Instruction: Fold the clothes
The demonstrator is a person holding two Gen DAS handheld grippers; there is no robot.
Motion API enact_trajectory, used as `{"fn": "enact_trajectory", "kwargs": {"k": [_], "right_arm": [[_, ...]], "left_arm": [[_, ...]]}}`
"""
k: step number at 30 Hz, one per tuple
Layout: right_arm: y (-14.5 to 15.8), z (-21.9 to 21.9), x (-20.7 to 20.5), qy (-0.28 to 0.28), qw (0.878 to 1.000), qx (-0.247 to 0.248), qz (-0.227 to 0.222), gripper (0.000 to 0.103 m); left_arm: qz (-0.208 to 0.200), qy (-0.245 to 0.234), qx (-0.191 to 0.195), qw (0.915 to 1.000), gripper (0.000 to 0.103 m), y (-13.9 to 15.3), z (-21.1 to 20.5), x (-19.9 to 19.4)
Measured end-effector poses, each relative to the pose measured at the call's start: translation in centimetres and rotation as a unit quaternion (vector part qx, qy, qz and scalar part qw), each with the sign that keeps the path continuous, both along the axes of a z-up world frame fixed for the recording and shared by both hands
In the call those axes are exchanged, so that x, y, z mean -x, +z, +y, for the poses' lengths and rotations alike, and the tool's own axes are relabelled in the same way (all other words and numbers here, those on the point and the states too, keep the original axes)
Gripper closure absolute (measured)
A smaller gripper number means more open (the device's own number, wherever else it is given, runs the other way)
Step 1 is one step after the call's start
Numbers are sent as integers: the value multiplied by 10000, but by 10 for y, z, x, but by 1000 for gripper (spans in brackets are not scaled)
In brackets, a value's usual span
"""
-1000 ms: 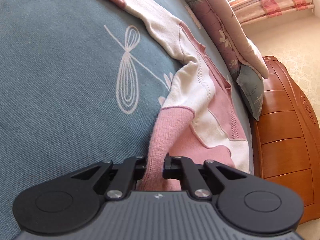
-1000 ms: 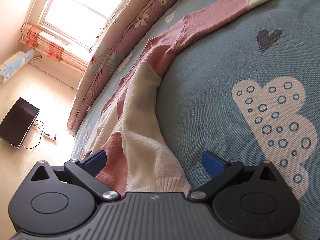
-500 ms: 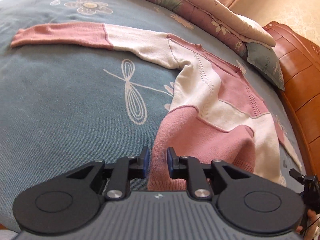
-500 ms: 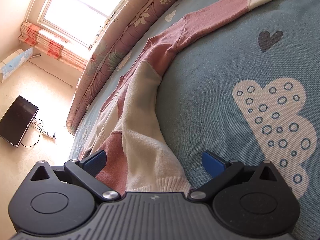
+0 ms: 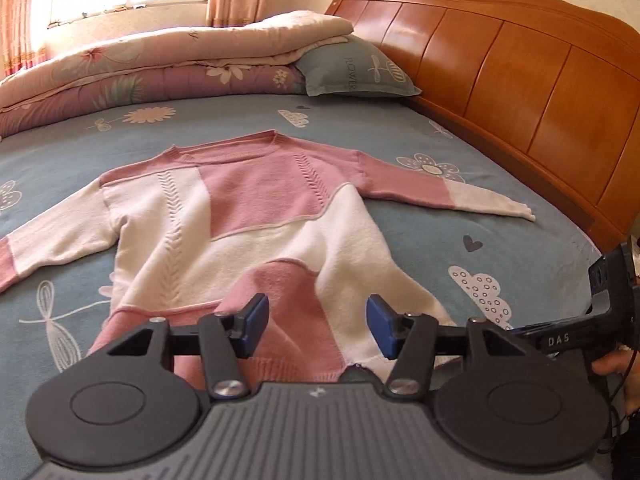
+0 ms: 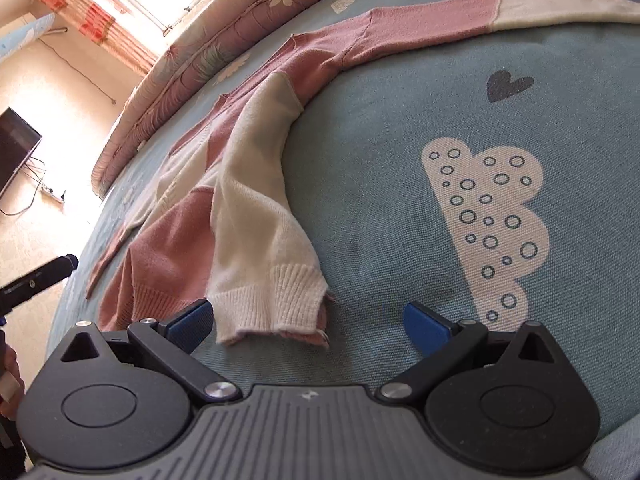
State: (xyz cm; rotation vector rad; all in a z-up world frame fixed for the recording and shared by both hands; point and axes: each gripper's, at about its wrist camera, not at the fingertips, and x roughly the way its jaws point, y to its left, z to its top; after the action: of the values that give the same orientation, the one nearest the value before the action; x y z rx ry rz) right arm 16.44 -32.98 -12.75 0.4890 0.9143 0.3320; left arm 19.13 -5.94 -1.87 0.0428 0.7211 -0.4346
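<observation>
The left gripper (image 5: 316, 326) is standing with its blue pads (image 5: 253, 322) spread wide apart, gripping nothing; the sweater (image 5: 256, 216) hem is lying under and between them, but whether the pads are touching the knit cannot be told. The hem's nearest edge is disappearing behind the gripper body at 6 o'clock.

The right gripper (image 6: 308, 326) is likewise gaping, empty, with its pads (image 6: 190, 320) wide apart. The cream ribbed hem corner is lying just ahead of the left-hand pad, at about 11 o'clock from the gap, a frayed pink edge peeking from beneath it. Contact between pad and hem is hard to judge.

In the left view the sweater is lying face up on the sheet (image 5: 400, 248), neck toward 12 o'clock, one sleeve reaching toward 3 o'clock with its cuff showing, the other running out of frame at 9 o'clock, its cuff cut off. In the right view (image 6: 256, 184) it is stretching away toward 11 o'clock, with its far side foreshortened and hard to read.

Beyond, a quilt (image 5: 160, 68) is lying rolled at 11 o'clock, its left end cut by the frame, partly covering a pillow (image 5: 352, 68). The headboard (image 5: 520, 92) is sweeping from 1 to 3 o'clock. At 3 o'clock in the left view the other gripper (image 5: 600, 316) is poking in, mostly cropped, with a bit of a hand (image 5: 616, 364) behind it.
</observation>
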Motion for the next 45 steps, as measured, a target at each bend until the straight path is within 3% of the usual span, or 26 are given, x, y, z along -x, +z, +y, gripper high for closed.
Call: {"fn": "enact_trajectory", "kwargs": {"k": [4, 7, 9, 13, 18, 22, 25, 31, 38, 42, 45], "right_arm": [[0, 12, 1, 229, 9986, 457, -151, 0], [-1, 13, 2, 332, 9978, 532, -202, 0], [0, 12, 2, 332, 9981, 486, -200, 0], [0, 9, 1, 334, 9984, 413, -206, 0], [2, 11, 2, 354, 9980, 469, -222, 0], [3, 16, 4, 408, 9966, 668, -260, 0], [3, 17, 4, 423, 9960, 740, -282, 0], [2, 17, 5, 394, 9961, 726, -326, 0], [-1, 17, 4, 284, 9957, 727, -497, 0], [-1, 1, 0, -47, 9992, 111, -390, 0], [-7, -15, -5, -223, 9939, -1057, -219, 0]], "left_arm": [[206, -747, 76, 9970, 47, -6, -62, -35], [852, -1191, 494, 9880, 43, -21, -98, -69], [1424, -1232, 638, 9800, 43, -38, -122, -92], [2129, -913, 214, 9726, 45, -69, -140, -112], [1828, -724, -480, 9793, 43, -62, -122, -107], [1701, -498, -953, 9795, 43, -58, -99, -116], [1769, -444, -896, 9791, 43, -61, -79, -123], [1567, -581, -551, 9844, 43, -55, -52, -119], [1569, -580, 445, 9849, 43, -63, -11, -118], [1540, -680, 913, 9815, 42, -71, 5, -117], [1507, -760, 1290, 9772, 42, -76, 17, -116]]}}
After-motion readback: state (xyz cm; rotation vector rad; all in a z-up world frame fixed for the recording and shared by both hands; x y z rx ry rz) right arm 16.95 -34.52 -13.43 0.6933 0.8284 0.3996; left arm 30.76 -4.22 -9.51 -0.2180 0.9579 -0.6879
